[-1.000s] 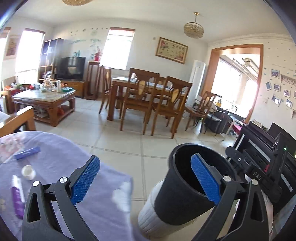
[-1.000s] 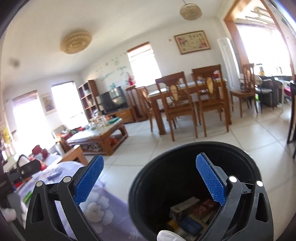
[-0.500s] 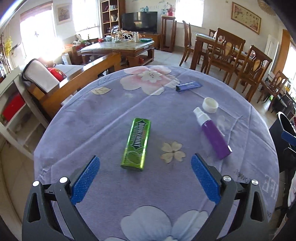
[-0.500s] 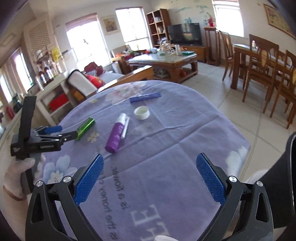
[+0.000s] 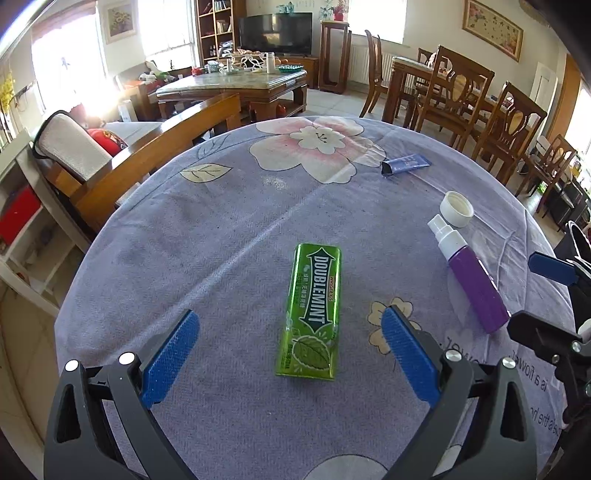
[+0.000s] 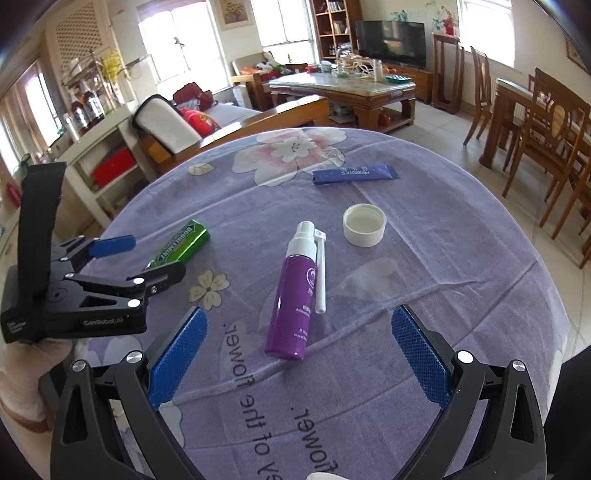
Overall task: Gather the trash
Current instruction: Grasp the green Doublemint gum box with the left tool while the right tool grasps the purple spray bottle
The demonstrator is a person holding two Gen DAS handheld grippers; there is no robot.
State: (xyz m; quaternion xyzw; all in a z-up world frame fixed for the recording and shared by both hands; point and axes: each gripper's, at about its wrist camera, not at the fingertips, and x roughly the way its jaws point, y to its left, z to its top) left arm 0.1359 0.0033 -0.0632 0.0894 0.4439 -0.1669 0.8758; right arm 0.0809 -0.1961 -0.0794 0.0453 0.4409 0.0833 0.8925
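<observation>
A round table (image 5: 229, 229) draped in a lilac cloth with pink flowers fills both views; behind it lie a wooden sofa (image 5: 155, 147), a low coffee table (image 5: 236, 83), a dark television (image 5: 275, 27) and, to the right, dining chairs (image 5: 513, 122) on a pale tiled floor. Four bits of trash lie on the cloth: a green gum pack (image 5: 313, 312) near the middle, a purple spray bottle (image 6: 293, 291) to its right with its white nozzle pointing away, a white cap (image 6: 364, 225) just beyond the nozzle, and a blue sachet (image 6: 355, 174) farther off by the big printed flower. The left gripper (image 5: 288, 350) hovers low over the near edge, its blue pads spread wide with the gum pack lying between them, untouched. The right gripper (image 6: 299, 358) is likewise wide apart and empty, the bottle's base sitting between its fingers. Only the right wrist view shows the left gripper from outside — black frame, blue tips close to the gum pack — with a pale gloved hand (image 6: 22, 373) beneath it. The left wrist view catches just a blue tip and black frame of the other tool at its right edge.
</observation>
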